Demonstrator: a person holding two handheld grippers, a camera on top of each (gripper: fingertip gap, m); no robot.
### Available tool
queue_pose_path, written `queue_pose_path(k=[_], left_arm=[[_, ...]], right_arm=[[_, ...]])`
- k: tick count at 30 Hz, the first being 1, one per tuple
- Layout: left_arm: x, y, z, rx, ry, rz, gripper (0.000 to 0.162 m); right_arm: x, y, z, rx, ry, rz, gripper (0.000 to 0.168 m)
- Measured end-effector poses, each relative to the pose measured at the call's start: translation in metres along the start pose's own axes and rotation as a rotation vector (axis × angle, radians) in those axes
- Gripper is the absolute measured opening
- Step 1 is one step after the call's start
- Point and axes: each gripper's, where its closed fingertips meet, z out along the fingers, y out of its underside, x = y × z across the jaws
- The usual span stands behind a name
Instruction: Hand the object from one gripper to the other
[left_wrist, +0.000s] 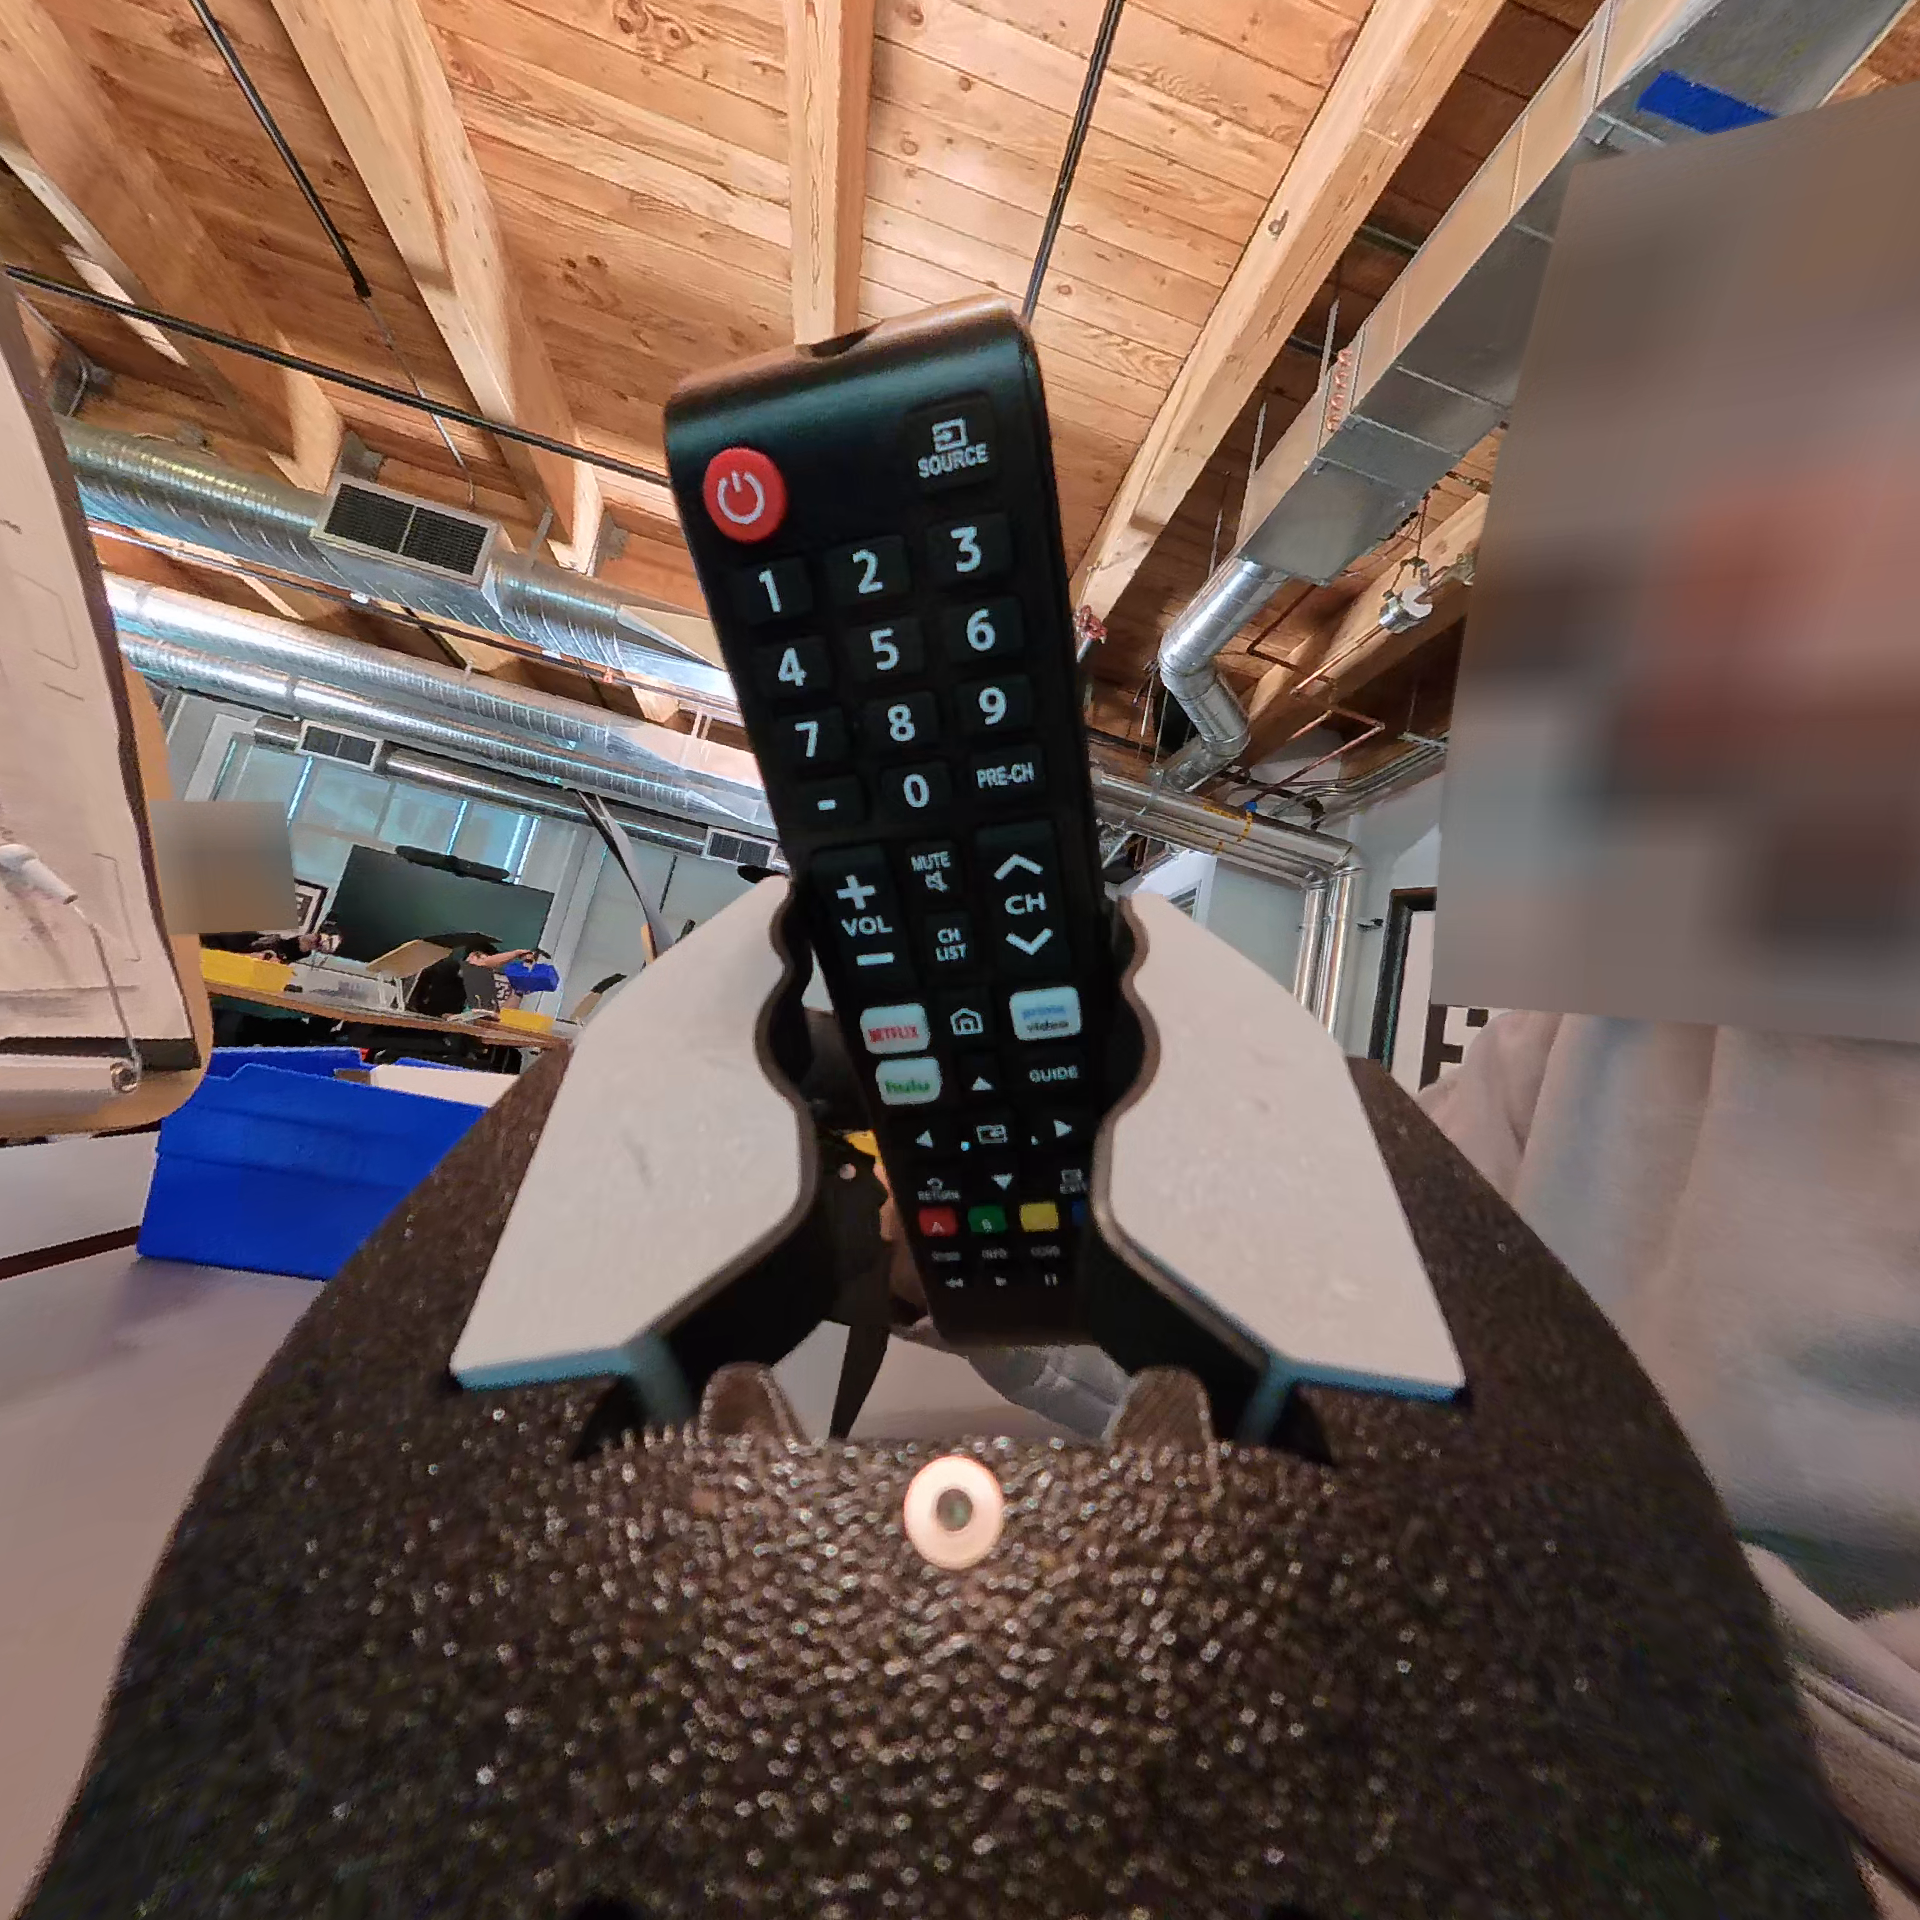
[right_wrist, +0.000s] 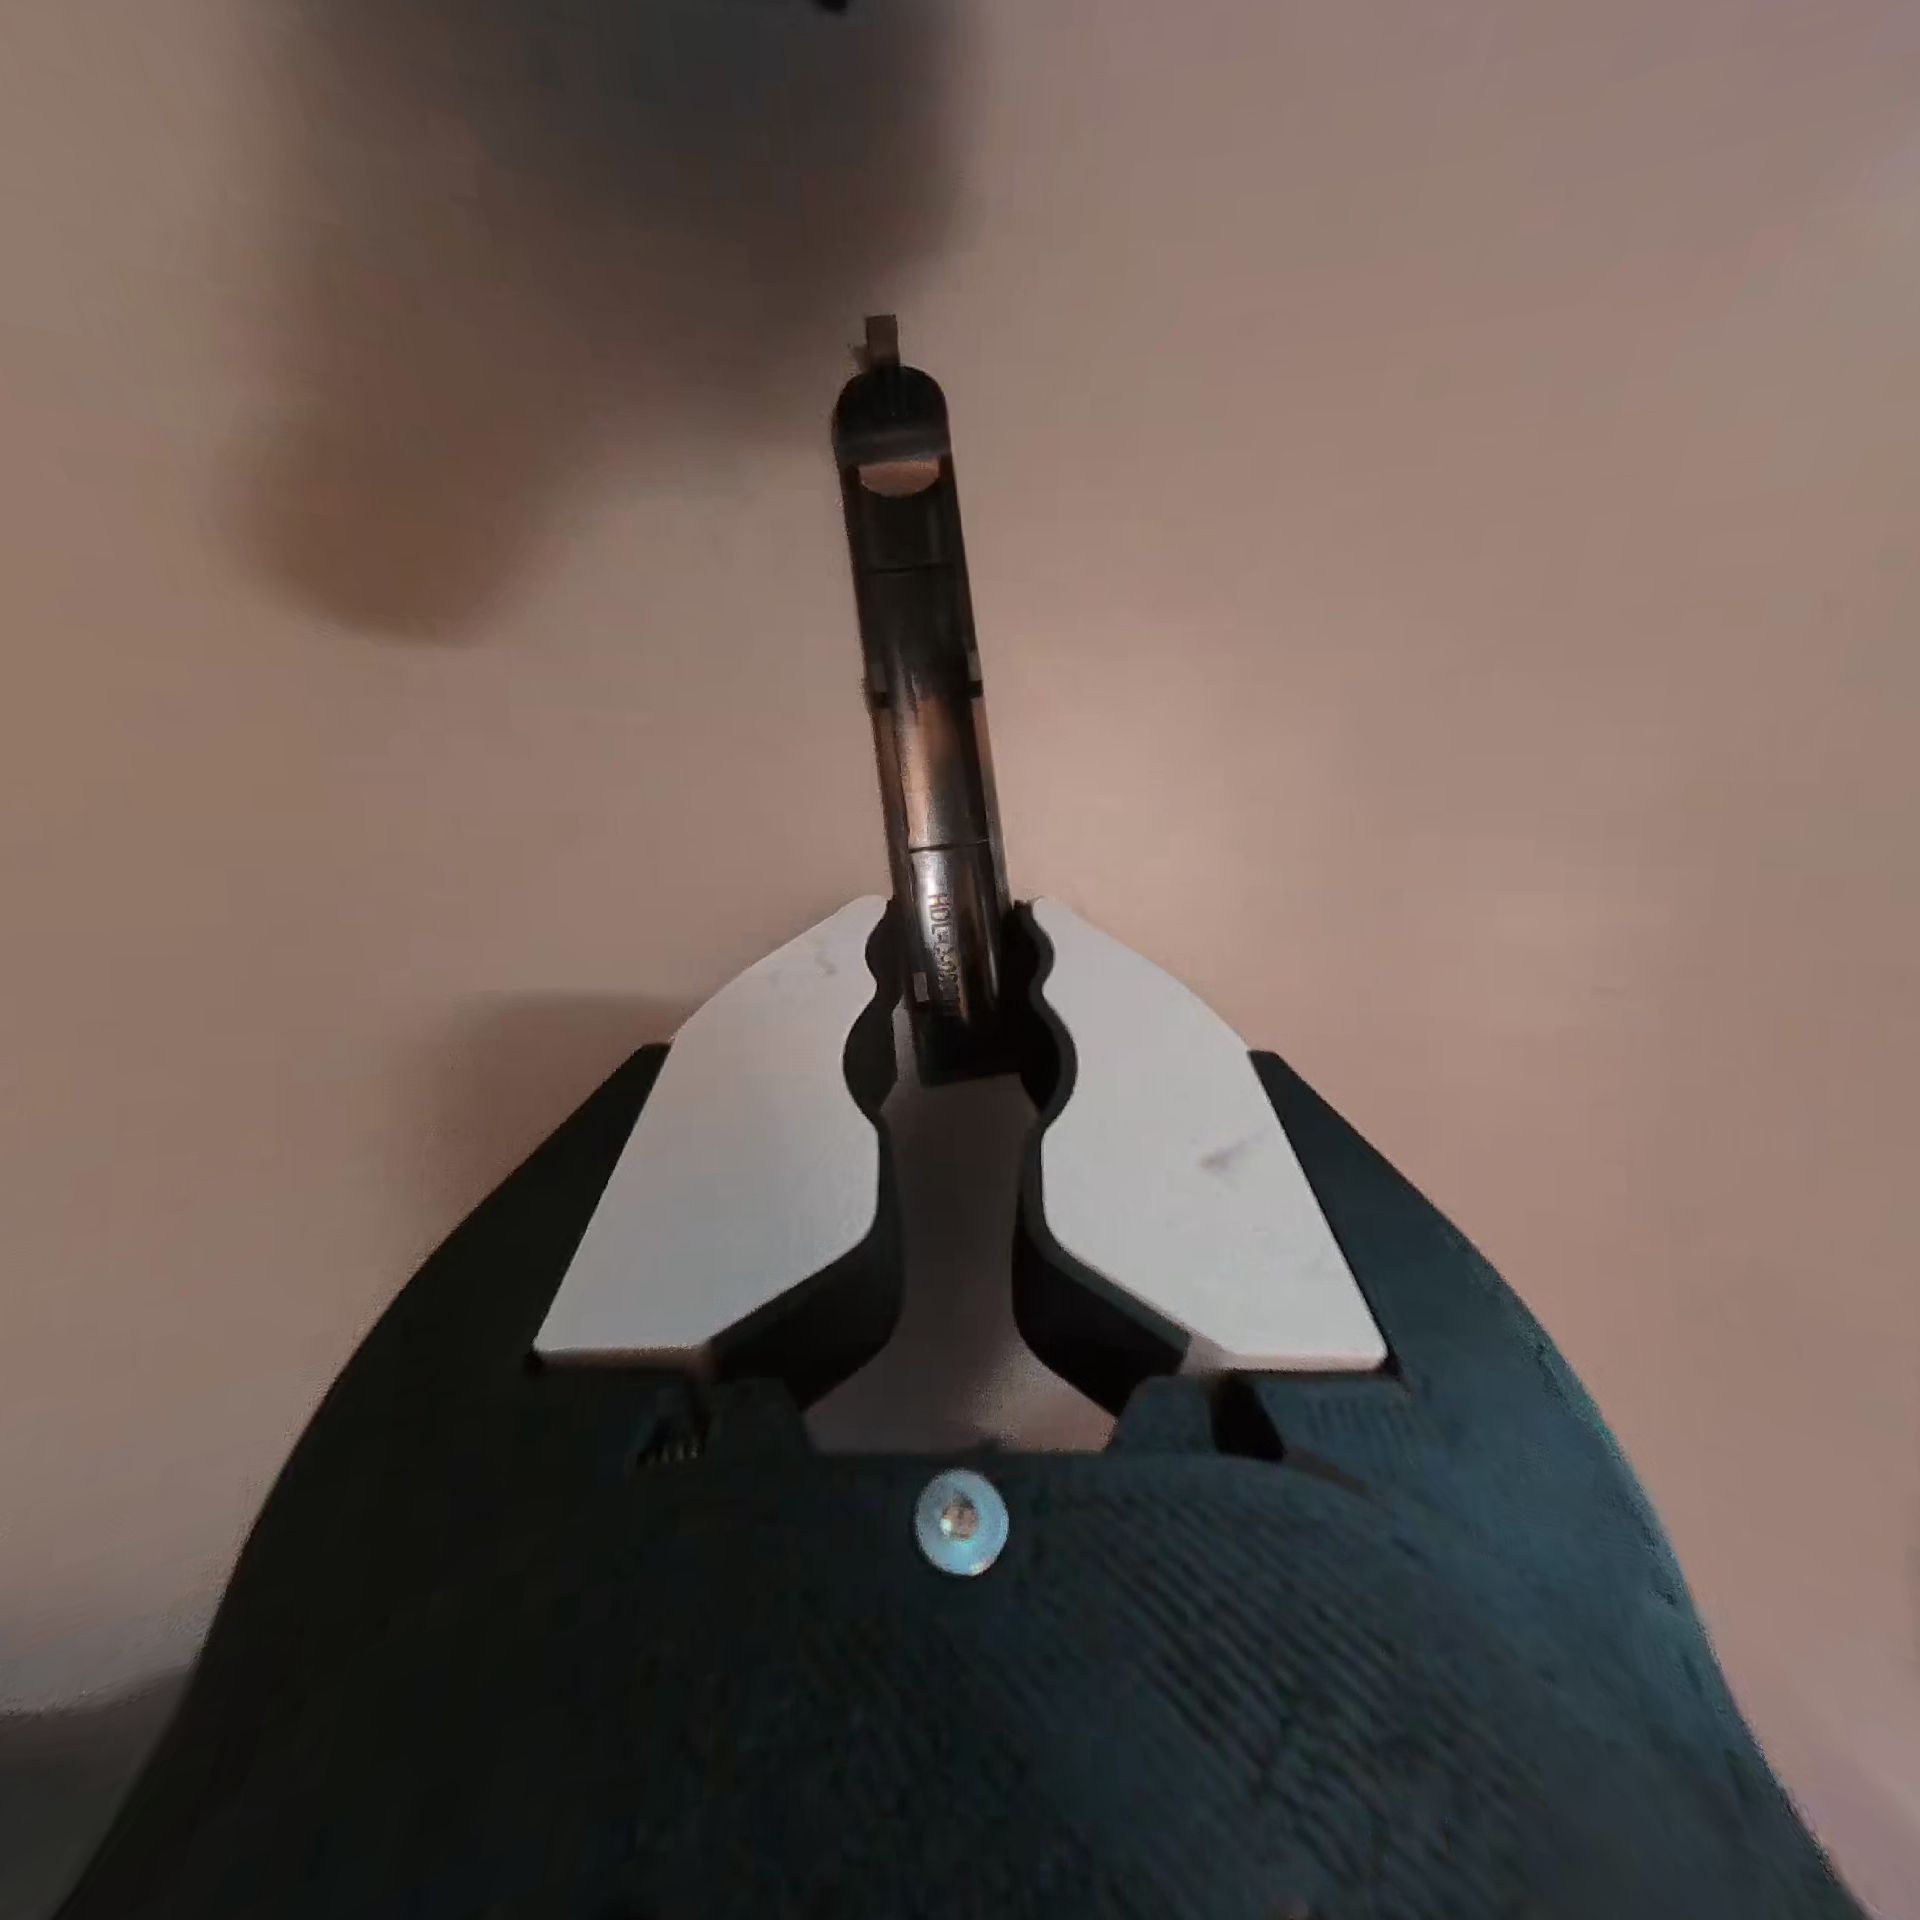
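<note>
Left gripper (left_wrist: 954, 935) closed around a black remote control (left_wrist: 894, 748), white fingers (left_wrist: 665, 1122) pressing its two long edges about two-thirds of the way down. Remote upright, tipped slightly, button face toward the camera, red power button (left_wrist: 744, 495) near the top. Bottom end hidden between the fingers, where a dark, blurred shape cannot be made out. Wooden ceiling beams (left_wrist: 831, 156) and silver ducts (left_wrist: 416, 582) behind, so the gripper points upward. Blue bin (left_wrist: 270, 1174) low on the left, partly cut off by the gripper body. Pale sleeve (left_wrist: 1683, 1247) at the right edge, running out of view.

Right gripper (right_wrist: 961, 956) nearly closed, pinching a slim dark metallic object (right_wrist: 925, 675) at its near end. Object seen edge-on, reaching away from the camera to a rounded tip, with a small stub beyond it; dim light and blur make its kind impossible to tell. Whether this is the same remote from its narrow side cannot be told. Plain beige surface (right_wrist: 1455, 520) behind it, with soft dark shadows (right_wrist: 416, 499) upper left. Neither gripper visible in the other's view.
</note>
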Motion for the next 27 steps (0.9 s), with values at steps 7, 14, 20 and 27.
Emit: queue_pose_path(k=[7,14,20,27], left_arm=[[0.004,-0.013,-0.005,0.106,0.06,-0.07,0.055],[0.006,-0.014,-0.005,0.126,0.079,-0.089,0.055],[0.002,-0.011,-0.003,0.12,0.053,-0.09,0.055],[0.0,-0.01,-0.003,0.131,0.058,-0.113,0.055]], right_arm=[[0.008,0.014,-0.015,0.022,0.329,-0.013,0.02],[0.052,-0.004,-0.069,0.106,0.905,-0.158,0.019],[0.061,-0.028,-0.134,0.199,1.335,-0.221,0.019],[0.038,-0.055,-0.109,0.174,1.275,-0.546,0.019]])
